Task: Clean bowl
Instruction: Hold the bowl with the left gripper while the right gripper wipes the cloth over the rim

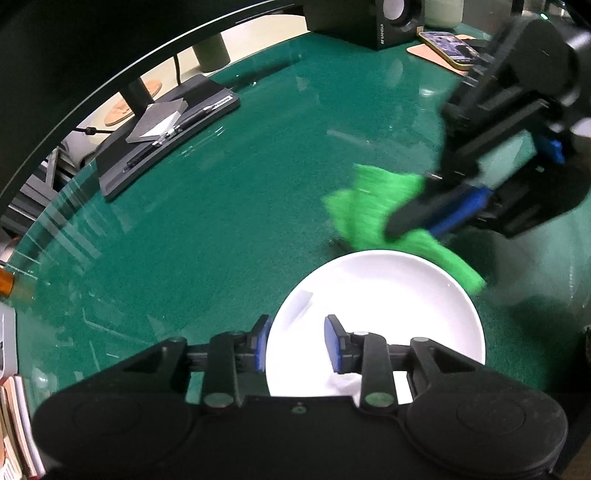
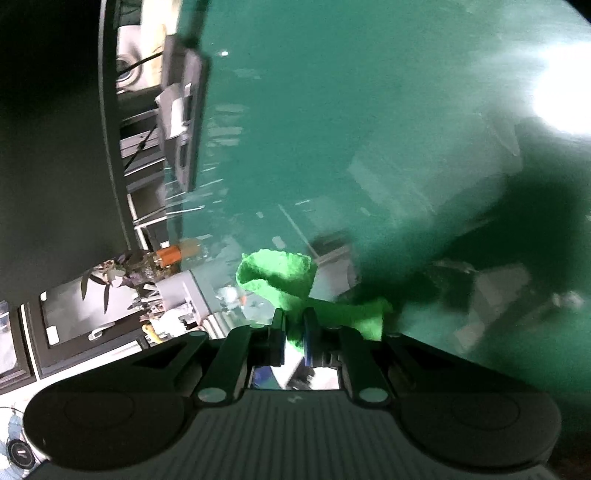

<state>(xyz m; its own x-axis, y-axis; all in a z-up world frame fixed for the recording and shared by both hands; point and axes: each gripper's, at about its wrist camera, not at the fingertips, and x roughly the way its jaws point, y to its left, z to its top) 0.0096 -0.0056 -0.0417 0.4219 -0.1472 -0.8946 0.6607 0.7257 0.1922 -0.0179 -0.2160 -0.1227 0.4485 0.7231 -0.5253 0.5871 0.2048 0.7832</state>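
Note:
A white shallow bowl [image 1: 388, 295] sits on the green glass table [image 1: 221, 221], close in front of my left gripper [image 1: 297, 343]. Its jaws stand apart across the bowl's near left rim, one blue pad outside and one inside, and neither presses on it. My right gripper [image 1: 406, 221] hangs just beyond the bowl's far rim, shut on a bright green cloth [image 1: 369, 206] that droops toward the rim. In the right wrist view the green cloth [image 2: 280, 273] bunches out from between the closed fingers of the right gripper [image 2: 293, 325]; the bowl is hidden there.
A black monitor base [image 1: 166, 136] with papers and a pen lies at the far left. A speaker [image 1: 369, 22] and a phone [image 1: 448, 48] sit at the back. Books [image 1: 14, 424] stack at the near left edge. An orange-capped bottle [image 2: 173, 254] lies near the table edge.

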